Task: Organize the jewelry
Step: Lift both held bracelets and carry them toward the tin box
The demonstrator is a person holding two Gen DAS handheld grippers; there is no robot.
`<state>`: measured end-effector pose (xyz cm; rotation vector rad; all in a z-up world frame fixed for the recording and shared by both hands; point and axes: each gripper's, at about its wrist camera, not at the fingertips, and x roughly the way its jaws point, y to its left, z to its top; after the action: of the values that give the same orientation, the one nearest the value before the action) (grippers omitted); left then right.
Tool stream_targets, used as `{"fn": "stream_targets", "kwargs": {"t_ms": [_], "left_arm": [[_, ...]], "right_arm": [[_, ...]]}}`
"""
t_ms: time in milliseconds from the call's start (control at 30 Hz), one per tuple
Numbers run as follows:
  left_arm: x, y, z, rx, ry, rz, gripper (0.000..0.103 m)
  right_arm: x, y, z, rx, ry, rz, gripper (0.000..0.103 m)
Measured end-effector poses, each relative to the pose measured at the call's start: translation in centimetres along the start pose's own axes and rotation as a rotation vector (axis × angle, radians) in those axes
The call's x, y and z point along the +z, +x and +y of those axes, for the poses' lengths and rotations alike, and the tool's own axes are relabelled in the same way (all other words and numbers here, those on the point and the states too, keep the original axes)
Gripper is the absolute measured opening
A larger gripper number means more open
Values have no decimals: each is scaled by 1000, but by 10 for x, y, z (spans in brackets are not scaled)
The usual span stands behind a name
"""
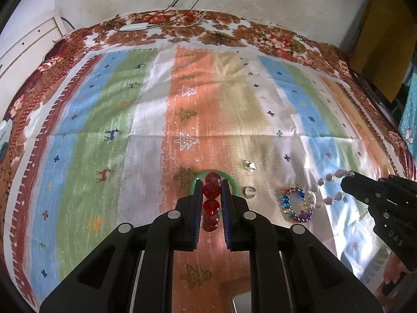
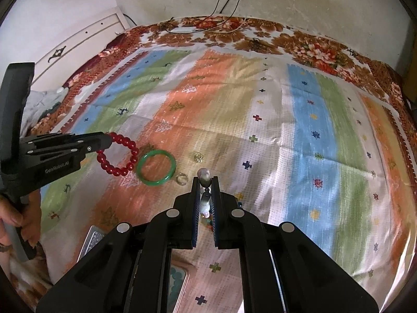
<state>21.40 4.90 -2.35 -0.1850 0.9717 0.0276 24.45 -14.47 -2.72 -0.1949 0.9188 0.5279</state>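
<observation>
Jewelry is what I'm sorting, and I've got a piece in each claw. Nearest me, my left gripper [image 1: 211, 190] is clamped on the red bead bracelet [image 1: 210, 200], which hangs clear of the striped cloth [image 1: 146, 120]; my right gripper [image 2: 205, 182] is pinched tight on the pale bead bracelet [image 2: 205, 177], its loop dangling from the tips too. Neither is stowed yet, so I judge both still need a home.

Taking the green bangle [image 2: 156, 167] as my marker: it lies flat on the cloth just beyond the red bracelet. Just to its right sits a small clear ring [image 2: 181, 178], and beyond that, slightly further right, a small gold-coloured ring [image 2: 198, 157]. The multicoloured bead bracelet [image 1: 297, 204] lies well to the bangle's right, under the pale loop.

So four pieces still wait on the cloth. Close in under my grippers I glimpse tray edges [image 2: 179, 281], contents unclear. Early days, I'd say.
</observation>
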Motion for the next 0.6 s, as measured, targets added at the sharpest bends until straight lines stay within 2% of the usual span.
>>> {"fn": "stream_targets", "kwargs": {"t_ms": [600], "left_arm": [[-19, -42, -17, -64, 27, -66, 13]], "right_arm": [[-15, -32, 21, 28, -54, -47, 9]]}}
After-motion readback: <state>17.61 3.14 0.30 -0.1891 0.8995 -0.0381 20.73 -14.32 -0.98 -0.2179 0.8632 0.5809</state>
